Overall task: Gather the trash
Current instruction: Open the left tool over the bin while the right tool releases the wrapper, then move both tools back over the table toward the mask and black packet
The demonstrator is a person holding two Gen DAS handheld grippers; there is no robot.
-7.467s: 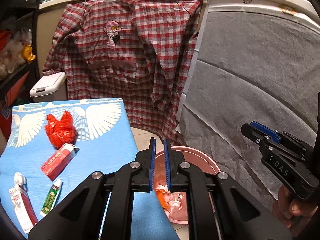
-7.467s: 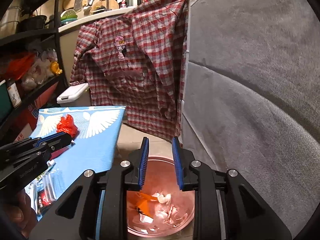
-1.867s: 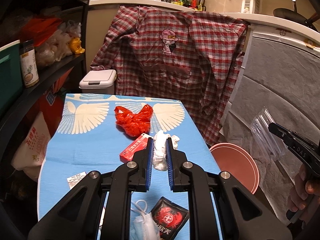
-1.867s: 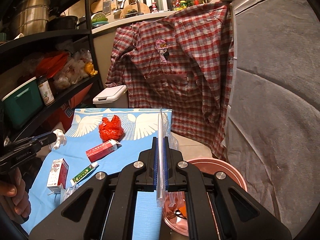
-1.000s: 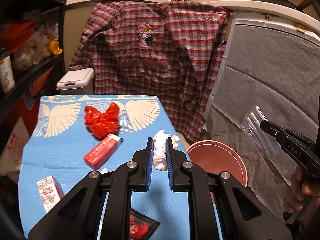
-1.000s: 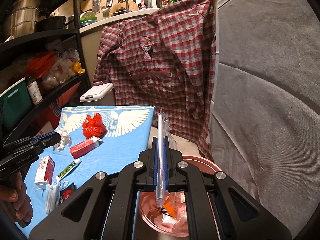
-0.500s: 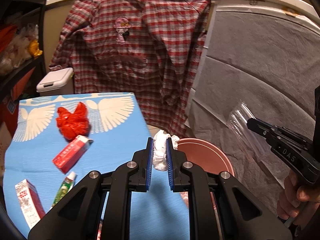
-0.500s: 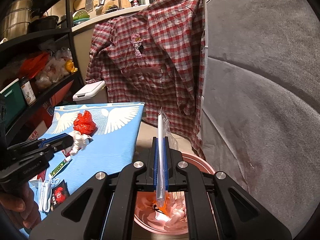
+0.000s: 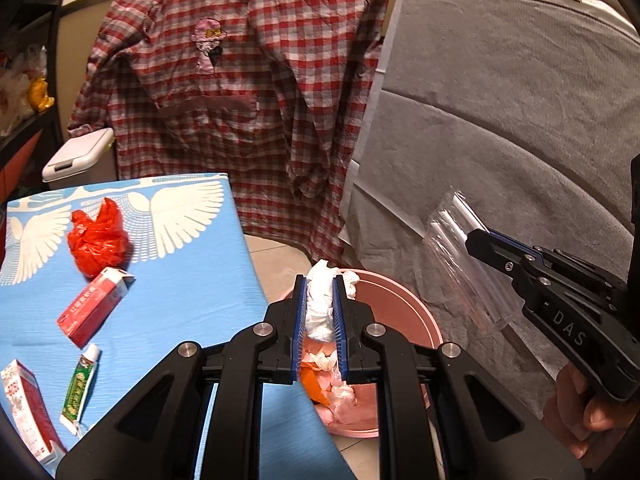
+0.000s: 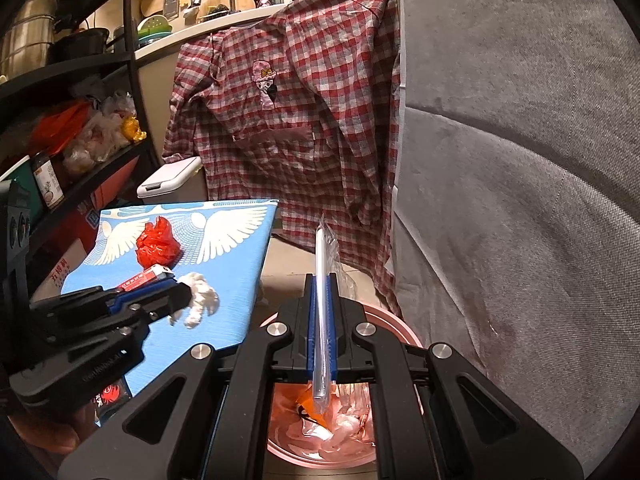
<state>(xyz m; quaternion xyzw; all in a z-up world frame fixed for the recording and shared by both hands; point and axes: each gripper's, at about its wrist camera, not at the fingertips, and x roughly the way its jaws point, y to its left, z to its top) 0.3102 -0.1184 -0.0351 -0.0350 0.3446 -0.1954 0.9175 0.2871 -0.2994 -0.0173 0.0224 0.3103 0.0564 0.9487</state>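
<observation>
While the left gripper (image 9: 319, 312) clamps a crumpled white tissue (image 9: 322, 304) between its blue pads, the left wrist view shows it now hanging over the near rim of the pink basin (image 9: 404, 300) on the floor, where a second ago it was still above the blue cloth-covered table (image 9: 192, 288). Left on that table are a red plastic bag (image 9: 98, 242), a red carton (image 9: 92, 312), a small green tube (image 9: 79, 388) and a red-and-white box (image 9: 24, 404) at the near left edge. At the right, the right gripper (image 9: 474, 240) pinches a clear plastic wrapper (image 9: 460, 256). In the right wrist view, the right gripper (image 10: 320, 320) is closed tight on that wrapper (image 10: 322, 280), whose lower end dangles over the basin (image 10: 400, 330), already holding orange and pale scraps. The left gripper (image 10: 180, 296) reaches in from the left, its tissue (image 10: 198, 292) near the table's right edge. Both pieces look ready to drop; the table's remaining litter would come next.
</observation>
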